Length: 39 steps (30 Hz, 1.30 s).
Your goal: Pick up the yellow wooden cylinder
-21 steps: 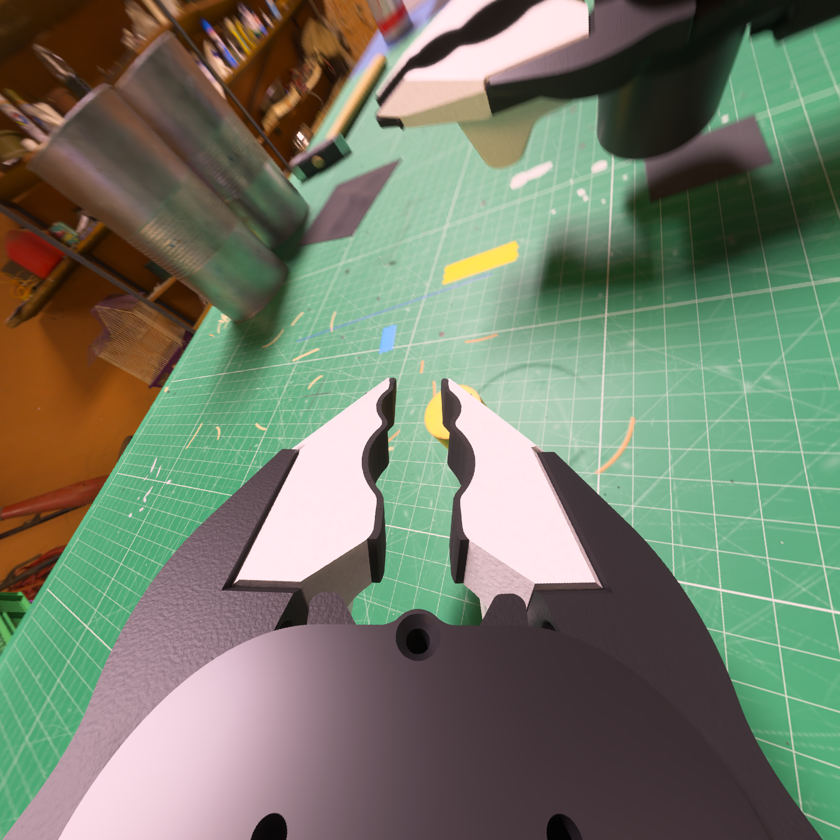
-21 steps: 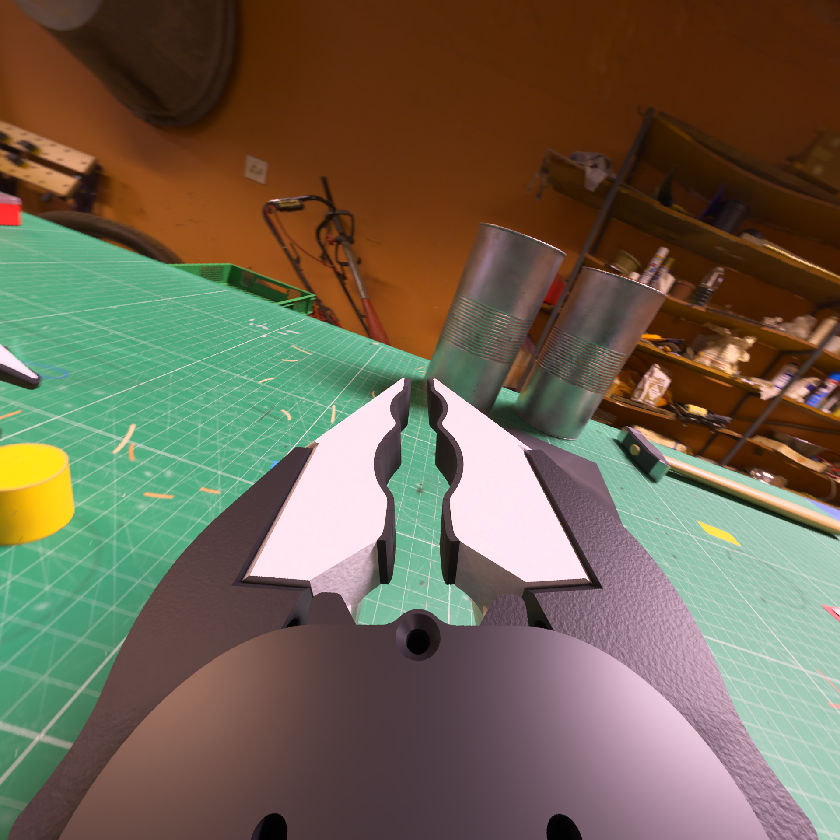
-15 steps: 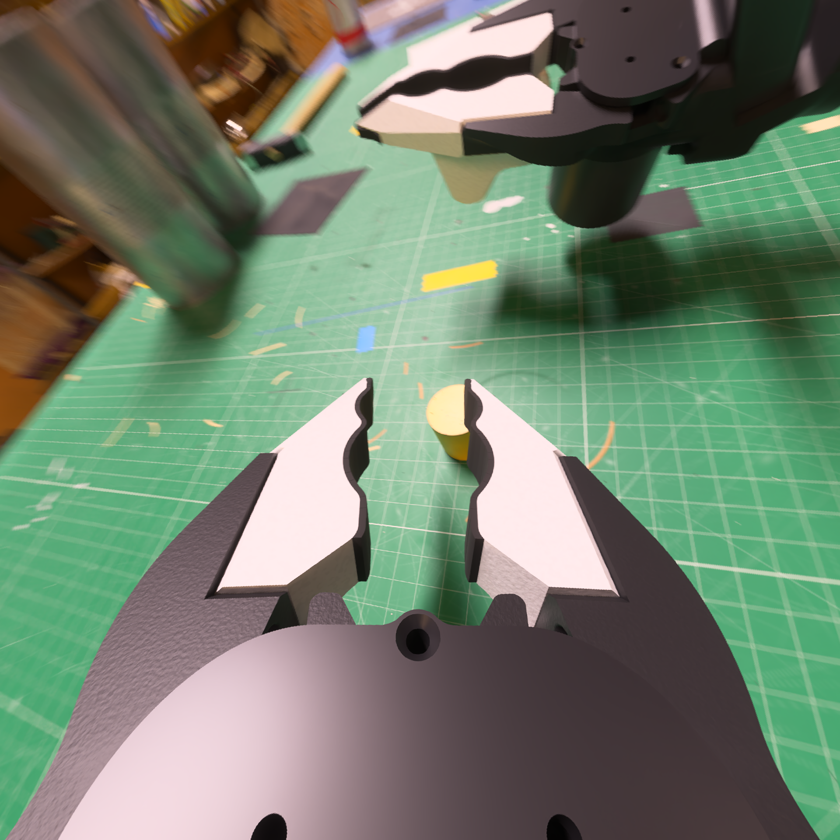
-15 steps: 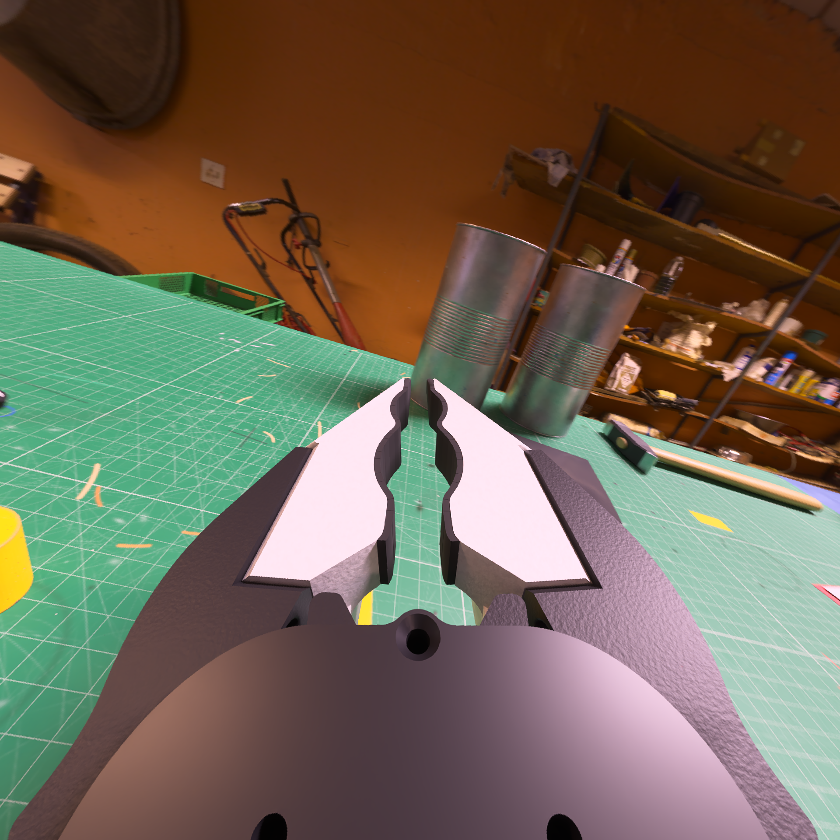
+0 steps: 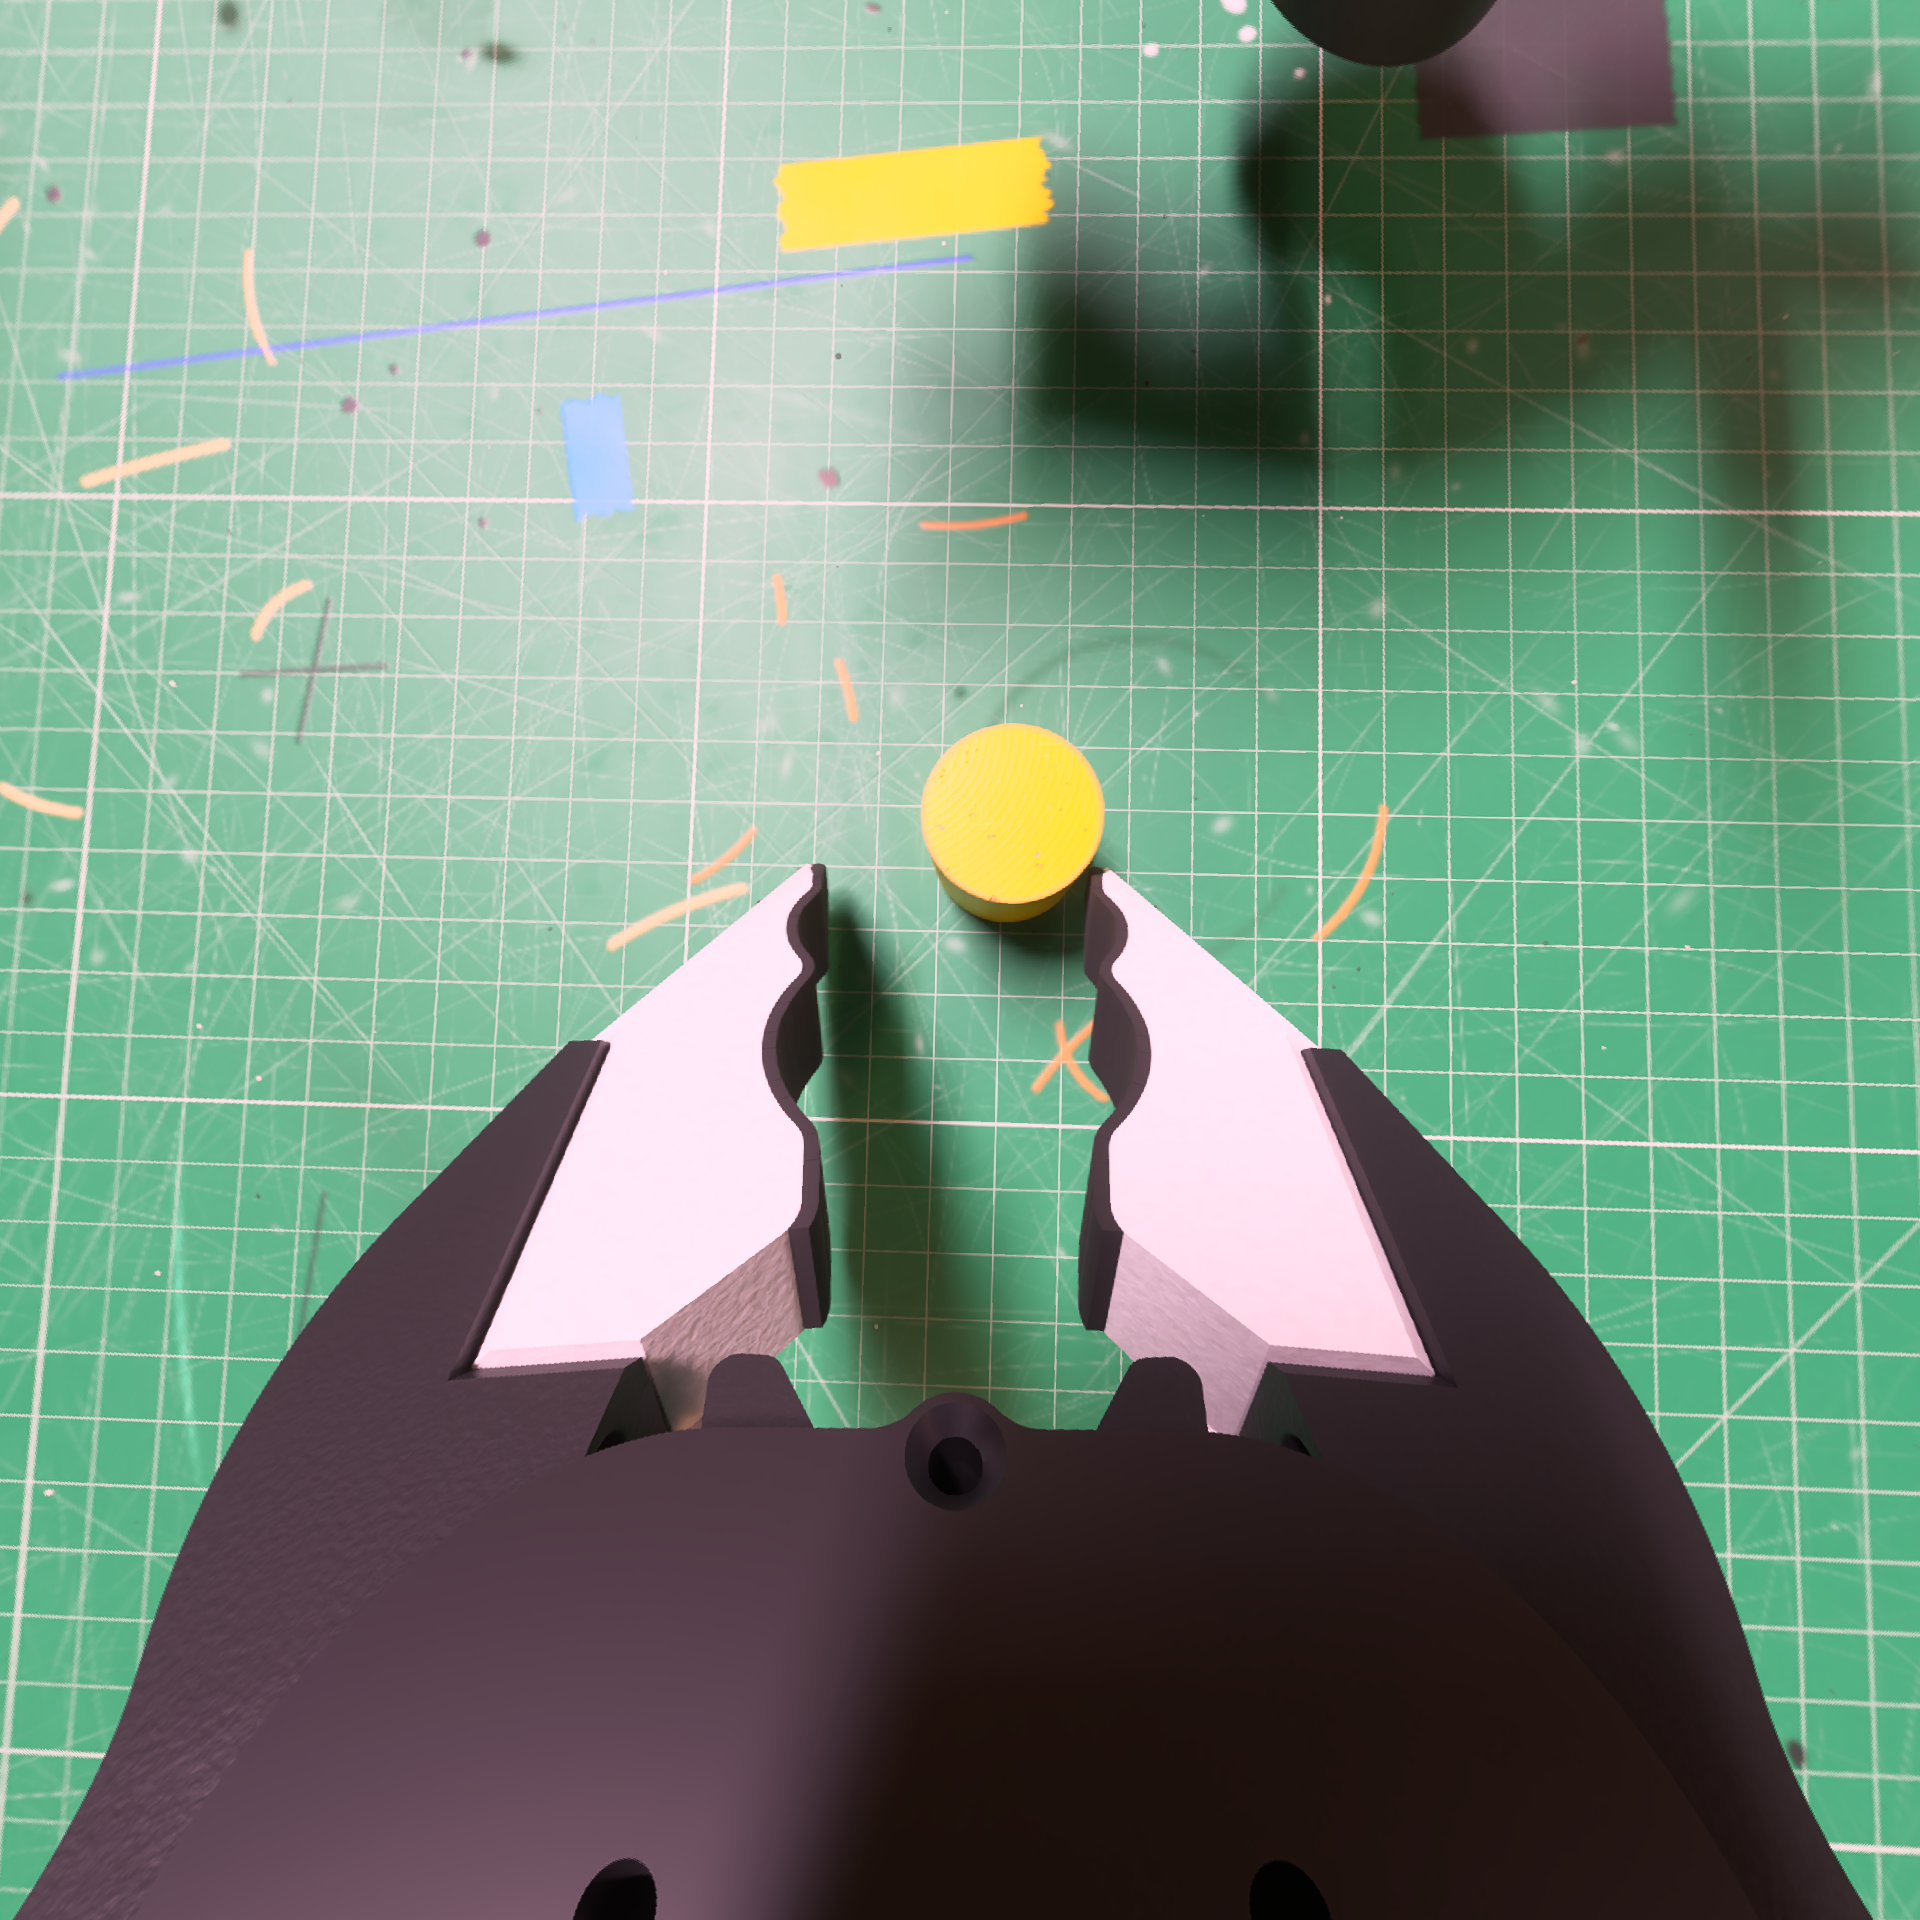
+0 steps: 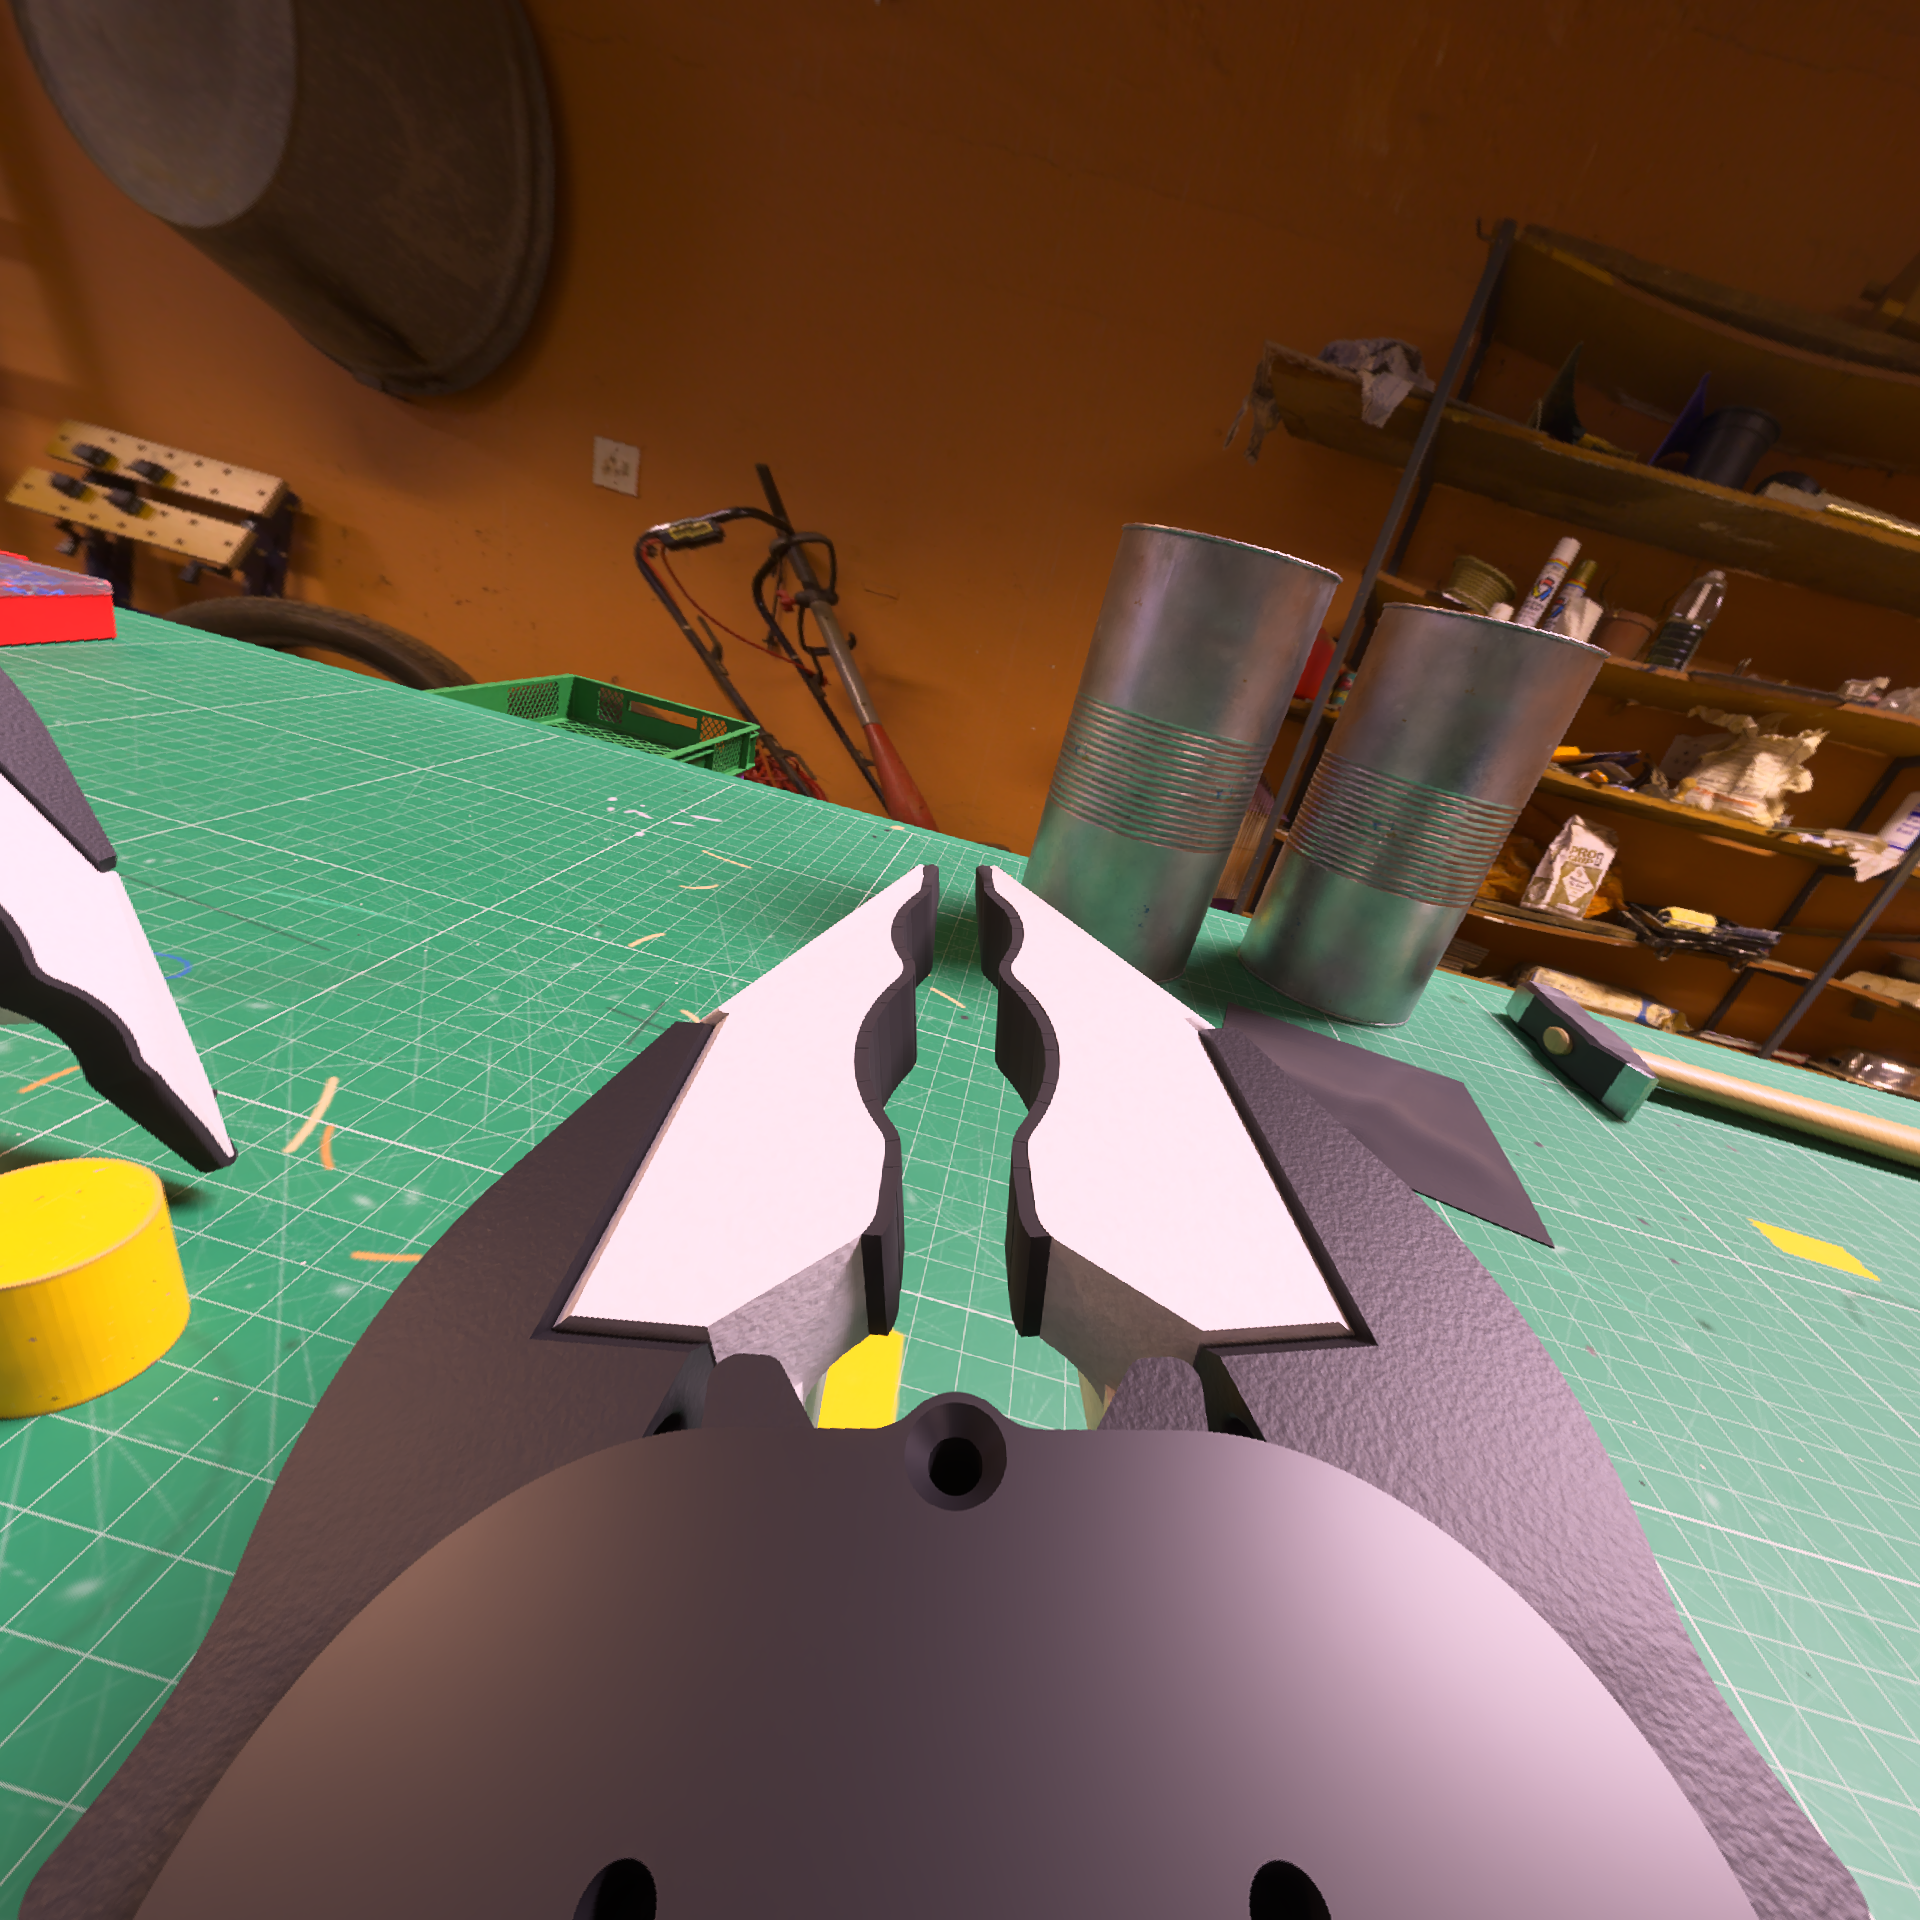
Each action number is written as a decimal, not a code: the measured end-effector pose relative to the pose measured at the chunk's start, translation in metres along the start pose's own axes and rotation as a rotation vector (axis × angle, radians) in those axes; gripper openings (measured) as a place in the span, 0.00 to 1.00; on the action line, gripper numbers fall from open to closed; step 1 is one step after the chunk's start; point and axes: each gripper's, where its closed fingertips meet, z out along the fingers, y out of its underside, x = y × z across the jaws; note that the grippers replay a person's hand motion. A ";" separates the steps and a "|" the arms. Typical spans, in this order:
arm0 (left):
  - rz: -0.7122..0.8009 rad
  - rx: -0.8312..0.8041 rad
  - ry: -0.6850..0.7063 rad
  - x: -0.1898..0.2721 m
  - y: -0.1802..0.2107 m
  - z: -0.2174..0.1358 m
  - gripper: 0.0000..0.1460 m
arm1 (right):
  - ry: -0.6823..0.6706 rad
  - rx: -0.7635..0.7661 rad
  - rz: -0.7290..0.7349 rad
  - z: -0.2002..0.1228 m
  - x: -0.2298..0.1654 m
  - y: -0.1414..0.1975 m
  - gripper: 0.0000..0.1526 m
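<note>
The yellow wooden cylinder (image 5: 1013, 816) stands upright on the green cutting mat (image 5: 1558, 1039). My left gripper (image 5: 958, 878) is open and empty and looks down on the mat. The cylinder stands just beyond its tips, a little right of the gap's middle and close to the right fingertip (image 5: 1101, 894). In the right wrist view the cylinder (image 6: 73, 1278) is at the far left, with one of the left gripper's fingers (image 6: 104, 997) above it. My right gripper (image 6: 956, 873) is shut and empty, low over the mat, pointing away from the cylinder.
Two tall metal cans (image 6: 1174, 748) (image 6: 1413, 810) stand at the mat's far edge. A hammer (image 6: 1579, 1049) lies to their right. A dark patch (image 6: 1392, 1122), yellow tape (image 5: 912, 192) and blue tape (image 5: 596, 455) lie flat. A dark part of the right gripper (image 5: 1371, 26) hangs at the top.
My left gripper has tipped down to look at the mat from above and has opened wider. The cylinder now shows whole just beyond its tips. The right gripper has shifted slightly and stays shut.
</note>
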 end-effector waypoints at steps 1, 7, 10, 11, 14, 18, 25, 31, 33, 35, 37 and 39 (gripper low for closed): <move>0.015 -0.005 -0.015 0.001 -0.001 0.001 0.31 | -0.004 -0.001 -0.002 0.000 -0.001 0.000 0.05; 0.007 -0.031 0.000 0.011 -0.007 0.007 0.22 | -0.038 -0.005 0.001 0.001 -0.006 0.000 0.04; 0.003 -0.024 -0.005 0.013 -0.009 0.009 0.22 | -0.067 -0.003 0.012 0.000 -0.010 0.000 0.05; 0.009 -0.017 -0.008 0.013 -0.009 0.009 0.22 | -0.072 -0.004 0.013 0.000 -0.011 0.000 0.05; 0.041 0.032 -0.030 0.013 -0.012 0.010 0.22 | -0.090 -0.004 0.019 -0.001 -0.013 0.000 0.05; 0.118 0.149 -0.193 0.000 -0.020 0.005 0.22 | -0.120 0.008 0.043 -0.003 -0.015 -0.002 0.05; 0.384 0.348 -0.578 -0.021 -0.038 -0.022 0.22 | -0.210 -0.036 0.150 -0.006 -0.020 0.000 0.04; 0.413 0.433 -0.614 -0.023 -0.045 -0.028 0.22 | 0.150 -0.092 0.053 -0.023 0.050 -0.005 0.04; 0.396 0.464 -0.604 -0.024 -0.047 -0.030 0.22 | 0.334 -0.052 0.043 -0.043 0.087 -0.012 0.04; 0.380 0.492 -0.583 -0.023 -0.048 -0.032 0.22 | 0.453 0.000 0.090 -0.062 0.115 -0.015 0.04; 0.369 0.499 -0.567 -0.023 -0.048 -0.031 0.22 | 0.497 0.044 0.128 -0.072 0.129 -0.013 0.04; 0.366 0.500 -0.559 -0.023 -0.048 -0.031 0.22 | 0.515 0.040 0.132 -0.075 0.135 -0.006 0.04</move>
